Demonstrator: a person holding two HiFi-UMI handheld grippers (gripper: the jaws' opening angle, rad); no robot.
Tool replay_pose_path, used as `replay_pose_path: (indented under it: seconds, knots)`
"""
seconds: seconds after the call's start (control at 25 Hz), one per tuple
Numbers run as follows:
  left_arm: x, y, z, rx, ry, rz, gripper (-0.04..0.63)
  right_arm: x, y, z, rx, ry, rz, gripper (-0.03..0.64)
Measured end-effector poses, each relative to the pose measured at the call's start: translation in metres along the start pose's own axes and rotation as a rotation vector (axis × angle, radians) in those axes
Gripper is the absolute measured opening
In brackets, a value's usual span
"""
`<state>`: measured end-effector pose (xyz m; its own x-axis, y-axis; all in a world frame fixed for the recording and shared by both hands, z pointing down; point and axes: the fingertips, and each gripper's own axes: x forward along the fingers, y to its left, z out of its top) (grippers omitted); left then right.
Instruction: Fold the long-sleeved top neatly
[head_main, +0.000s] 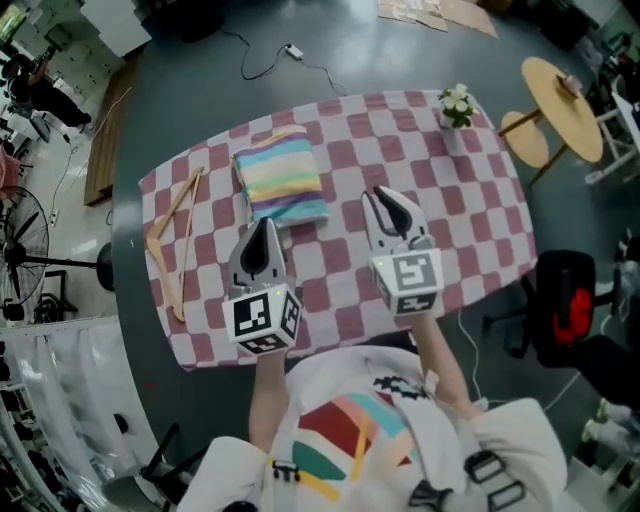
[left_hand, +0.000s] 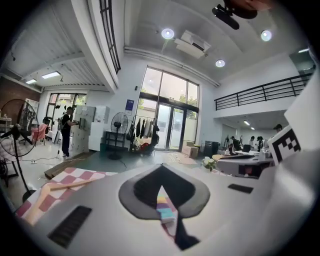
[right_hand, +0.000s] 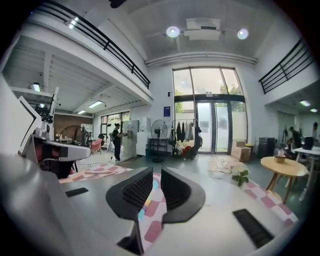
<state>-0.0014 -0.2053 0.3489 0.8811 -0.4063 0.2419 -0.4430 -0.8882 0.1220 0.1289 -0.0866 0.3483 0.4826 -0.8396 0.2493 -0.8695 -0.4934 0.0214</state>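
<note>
Left jaws (head_main: 265, 225): closed, tips together, nothing gripped. In the left gripper view (left_hand: 161, 172) the pads meet at the tips. Only a thin slit stays open lower down, and a strip of the top (left_hand: 165, 209) shows through it.

Right jaws (head_main: 385, 196): a narrow gap between the ribbed pads, nothing between them. In the right gripper view (right_hand: 156, 176) only the checked cloth shows through the gap.

I hold both grippers above the table (head_main: 470, 200), near its near edge, and both point roughly level towards the far edge. Left one is over the near-left part, right one about mid-table. Neither touches the cloth or the top.

Top (head_main: 281, 177): pastel stripes, folded into a compact rectangle. It lies flat on the table left of centre, towards the far edge. Its near edge is just beyond the left jaws' tips. It is apart from the right jaws.

Hanger (head_main: 172, 240): wooden, lying flat along the left edge, well clear of the top.

Flowers (head_main: 456, 105): small white bunch, upright at the far right corner.

Off the table: a round wooden side table (head_main: 562, 95) past the far right corner, a black chair (head_main: 570, 305) off the right edge, and a standing fan (head_main: 20, 245) on the floor to the left.
</note>
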Motion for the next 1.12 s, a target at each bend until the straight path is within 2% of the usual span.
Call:
replay_pose_path:
  seconds: [0.2, 0.36, 1.12]
  knots:
    - [0.001, -0.028, -0.027, 0.005, 0.068, -0.048, 0.007, -0.020, -0.003, -0.041, 0.046, 0.095, -0.045, 0.015]
    - [0.000, -0.036, -0.045, 0.001, 0.111, -0.059, 0.008, -0.028, 0.004, -0.063, 0.065, 0.154, -0.019, 0.008]
    - [-0.003, -0.011, -0.053, -0.044, 0.134, -0.005, 0.008, -0.022, 0.012, -0.065, 0.075, 0.176, 0.010, 0.008]
